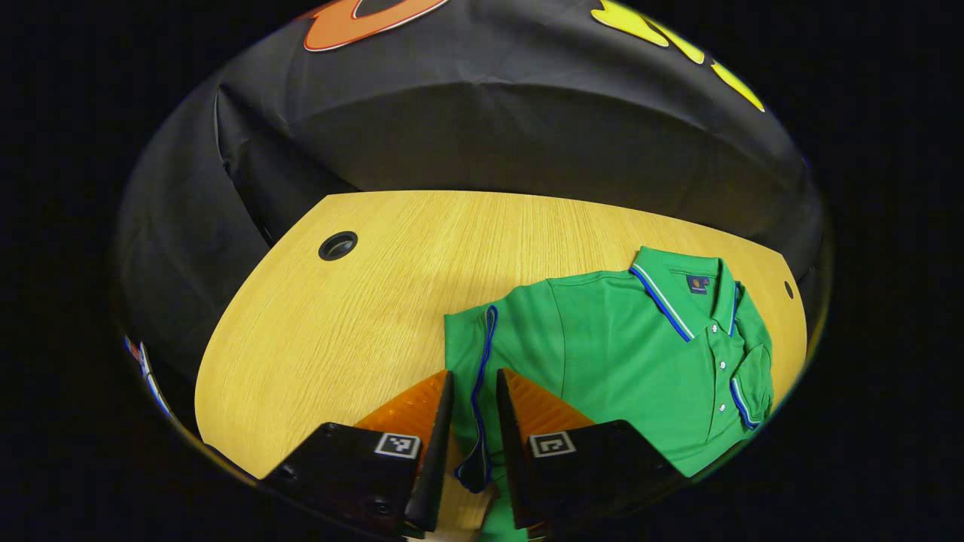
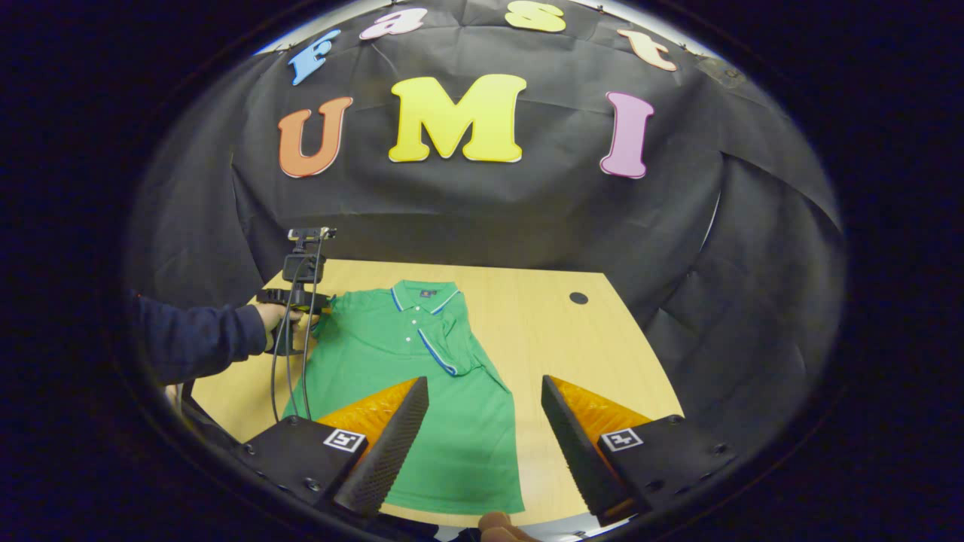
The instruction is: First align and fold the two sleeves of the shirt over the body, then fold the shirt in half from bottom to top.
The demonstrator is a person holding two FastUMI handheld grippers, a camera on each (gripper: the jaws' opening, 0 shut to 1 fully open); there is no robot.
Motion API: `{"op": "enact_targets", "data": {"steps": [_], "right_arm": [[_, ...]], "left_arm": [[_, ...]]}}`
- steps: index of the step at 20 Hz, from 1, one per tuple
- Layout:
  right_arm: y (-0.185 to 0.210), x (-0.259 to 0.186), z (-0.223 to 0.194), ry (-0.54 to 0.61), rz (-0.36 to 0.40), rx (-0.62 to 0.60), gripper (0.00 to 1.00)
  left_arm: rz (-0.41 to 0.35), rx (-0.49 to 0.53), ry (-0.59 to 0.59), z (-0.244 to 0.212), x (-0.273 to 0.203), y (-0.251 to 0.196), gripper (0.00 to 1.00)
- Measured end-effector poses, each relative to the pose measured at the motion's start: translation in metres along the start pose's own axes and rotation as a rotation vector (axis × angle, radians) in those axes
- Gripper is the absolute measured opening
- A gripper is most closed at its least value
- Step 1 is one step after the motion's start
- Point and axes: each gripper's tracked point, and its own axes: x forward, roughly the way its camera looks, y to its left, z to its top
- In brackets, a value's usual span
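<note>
shirt (image 2: 422, 376) flat, collar toward wall | left claw (image 1: 474, 391) clamped on sleeve (image 1: 482, 354) | right claw (image 2: 482, 421) apart

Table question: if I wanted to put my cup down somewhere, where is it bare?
The table is bare right of the shirt, out to the edge near the cable hole. It is also bare past the left sleeve, around the other hole. The shirt's left side, where the left hand-held gripper works, is crowded.
</note>
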Motion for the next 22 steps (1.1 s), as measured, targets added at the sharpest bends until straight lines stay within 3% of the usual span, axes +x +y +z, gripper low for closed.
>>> {"op": "enact_targets", "data": {"steps": [1,2,3,11,14,16,17,22], "right_arm": [[0.000,-0.001,0.000,0.001,0.003,0.000,0.96],[-0.001,0.001,-0.001,0.003,-0.001,0.001,0.96],[-0.003,0.000,-0.002,0.003,-0.005,0.004,0.96],[-0.011,0.001,-0.001,0.005,-0.005,0.047,0.97],[-0.016,0.000,0.010,-0.022,-0.007,0.053,0.96],[-0.017,-0.002,0.017,-0.044,-0.005,0.053,0.96],[-0.015,-0.003,0.020,-0.054,0.002,0.057,0.96],[-0.009,0.000,0.033,-0.089,0.028,0.071,0.98]], "left_arm": [[0.003,-0.003,0.020,-0.007,0.002,0.000,0.29],[-0.002,0.001,0.011,-0.004,0.002,-0.001,0.34],[-0.002,0.011,0.013,-0.003,0.003,0.000,0.25],[-0.037,0.086,0.036,0.000,0.003,-0.001,0.06],[-0.020,0.090,0.044,0.003,-0.010,-0.001,0.05],[-0.044,0.107,0.007,0.016,-0.027,-0.013,0.00],[-0.054,0.118,-0.018,0.025,-0.036,-0.018,0.05],[-0.126,0.214,-0.105,0.052,-0.076,-0.068,0.04]]}}
